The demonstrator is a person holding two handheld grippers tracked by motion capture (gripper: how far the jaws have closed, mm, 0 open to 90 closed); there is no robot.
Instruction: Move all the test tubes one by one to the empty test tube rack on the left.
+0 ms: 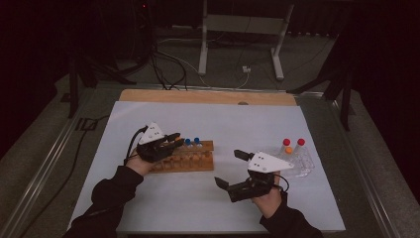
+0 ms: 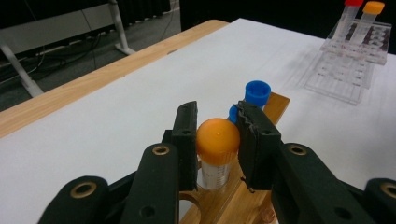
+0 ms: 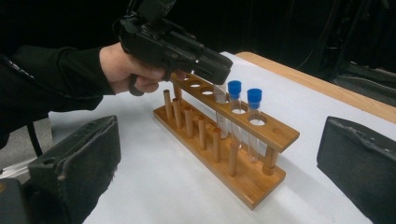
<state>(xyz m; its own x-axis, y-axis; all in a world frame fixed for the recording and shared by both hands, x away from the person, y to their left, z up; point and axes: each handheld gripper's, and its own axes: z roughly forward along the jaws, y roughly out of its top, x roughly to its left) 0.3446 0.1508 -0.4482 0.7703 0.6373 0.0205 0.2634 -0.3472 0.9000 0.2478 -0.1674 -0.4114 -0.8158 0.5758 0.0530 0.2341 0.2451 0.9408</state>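
Observation:
My left gripper (image 1: pixel 172 141) (image 2: pixel 217 125) is shut on a clear tube with an orange cap (image 2: pixel 217 140), its pads pressing the cap from both sides. The tube (image 3: pixel 219 109) stands upright with its lower part down through a hole in the top bar of the wooden rack (image 1: pixel 193 159) (image 3: pixel 254 179). Two blue-capped tubes (image 1: pixel 192 142) (image 3: pixel 244 95) stand in the holes just beyond it. My right gripper (image 1: pixel 232 169) (image 3: pixel 219 161) is held open above the table in front of the rack, with nothing between its jaws.
A clear plastic rack (image 1: pixel 299 163) (image 2: pixel 345 70) at the right holds two red-capped tubes (image 1: pixel 293 142) and an orange-capped one (image 1: pixel 288 149). A white sheet (image 1: pixel 198 119) covers the table; a wooden strip (image 1: pixel 208 96) runs along its far edge.

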